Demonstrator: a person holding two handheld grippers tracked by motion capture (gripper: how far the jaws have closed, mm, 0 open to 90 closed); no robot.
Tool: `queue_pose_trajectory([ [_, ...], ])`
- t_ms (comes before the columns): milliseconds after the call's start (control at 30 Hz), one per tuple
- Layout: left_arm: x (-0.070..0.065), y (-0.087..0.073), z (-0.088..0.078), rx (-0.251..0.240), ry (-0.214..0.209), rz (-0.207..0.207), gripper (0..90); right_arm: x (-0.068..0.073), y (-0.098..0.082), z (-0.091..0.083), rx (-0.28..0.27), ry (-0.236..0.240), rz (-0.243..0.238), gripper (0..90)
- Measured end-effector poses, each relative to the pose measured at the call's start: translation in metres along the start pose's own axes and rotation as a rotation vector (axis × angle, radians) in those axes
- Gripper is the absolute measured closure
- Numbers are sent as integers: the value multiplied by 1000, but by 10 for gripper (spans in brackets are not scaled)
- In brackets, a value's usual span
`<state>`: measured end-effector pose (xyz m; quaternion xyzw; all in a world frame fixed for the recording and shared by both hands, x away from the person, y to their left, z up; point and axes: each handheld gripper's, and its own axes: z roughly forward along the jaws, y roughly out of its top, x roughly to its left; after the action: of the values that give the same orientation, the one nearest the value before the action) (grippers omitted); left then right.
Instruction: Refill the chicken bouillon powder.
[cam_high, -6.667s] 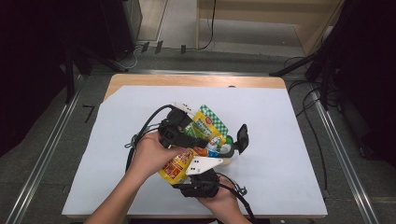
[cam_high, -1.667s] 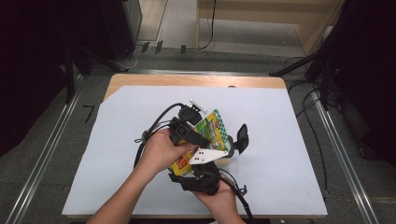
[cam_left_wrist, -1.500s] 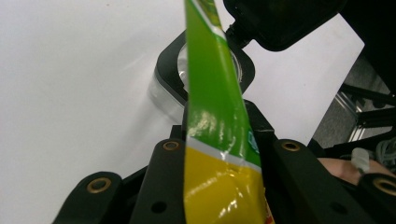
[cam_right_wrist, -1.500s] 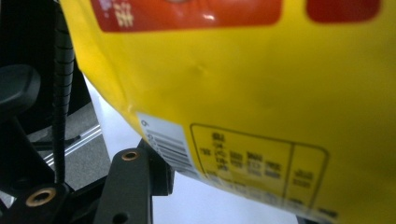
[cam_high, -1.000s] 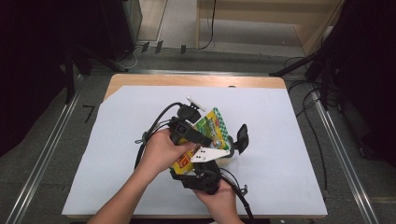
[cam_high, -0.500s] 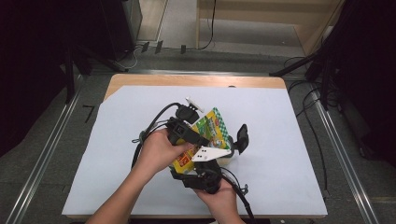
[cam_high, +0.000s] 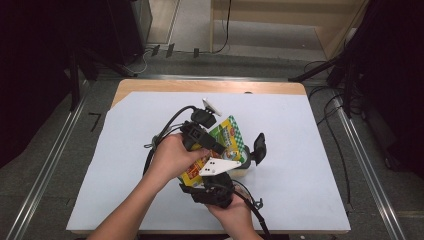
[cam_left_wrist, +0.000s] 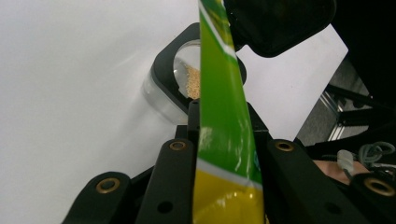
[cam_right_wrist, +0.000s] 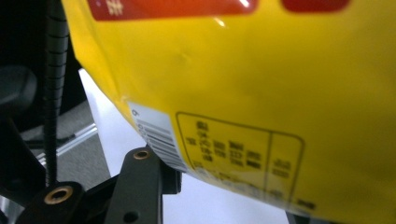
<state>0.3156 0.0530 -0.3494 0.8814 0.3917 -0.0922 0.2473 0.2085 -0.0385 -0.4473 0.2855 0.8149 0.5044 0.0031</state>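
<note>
Left gripper (cam_left_wrist: 224, 154) jaws, just closing, are pinching the snack bag (cam_left_wrist: 224, 116); right gripper (cam_high: 212, 187) is gripping its yellow end (jar (cam_left_wrist: 182, 88) below).

Left gripper (cam_high: 212, 131) held above right gripper (cam_high: 212, 187), left jaws just closed further, forearms angled inward.

The left gripper (cam_high: 212, 134) is sitting farther up the pouch (cam_high: 226, 141) than in the oldest picture, nearer its green checked top, and its jaws have just been closing with the pouch's edge between them. The pouch is now lying partly over the jar (cam_left_wrist: 180, 86)
</note>
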Motion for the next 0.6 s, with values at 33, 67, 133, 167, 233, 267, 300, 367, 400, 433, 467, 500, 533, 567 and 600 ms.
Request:
queue_pose_trajectory([
  [33,-1,4,0,18,3,9,809,-1,1,-1,-8,8,10,624],
  [67,-3,7,1,37,5,8,813,-2,1,-2,-18,18,18,627],
  [133,-4,11,3,60,17,11,820,-4,1,-4,-29,42,45,631],
  [167,-4,12,4,71,19,12,820,-5,1,-4,-31,51,50,632],
  [233,-4,15,6,85,14,1,820,-7,1,-5,-40,66,57,634],
  [267,-3,17,6,95,15,-5,820,-8,1,-5,-42,71,62,634],
  [300,-3,18,6,100,17,-7,820,-9,2,-5,-49,78,65,633],
  [367,-3,21,7,114,28,-15,819,-10,3,-5,-54,82,72,630],
  [400,-4,22,6,116,36,-17,819,-10,4,-5,-56,86,75,626],
  [433,-4,24,6,122,39,-16,819,-10,4,-5,-59,84,77,622],
  [467,-5,25,6,126,47,-16,820,-10,5,-5,-62,83,79,615],
  [500,-5,25,5,126,50,-17,821,-10,6,-4,-65,81,73,601],
  [533,-5,26,4,127,56,-19,822,-9,7,-4,-61,75,69,574],
  [567,-4,27,3,139,61,-24,825,-8,8,-3,-58,68,56,561],
  [600,-4,27,3,141,64,-25,828,-5,9,-3,-46,49,37,559],
])
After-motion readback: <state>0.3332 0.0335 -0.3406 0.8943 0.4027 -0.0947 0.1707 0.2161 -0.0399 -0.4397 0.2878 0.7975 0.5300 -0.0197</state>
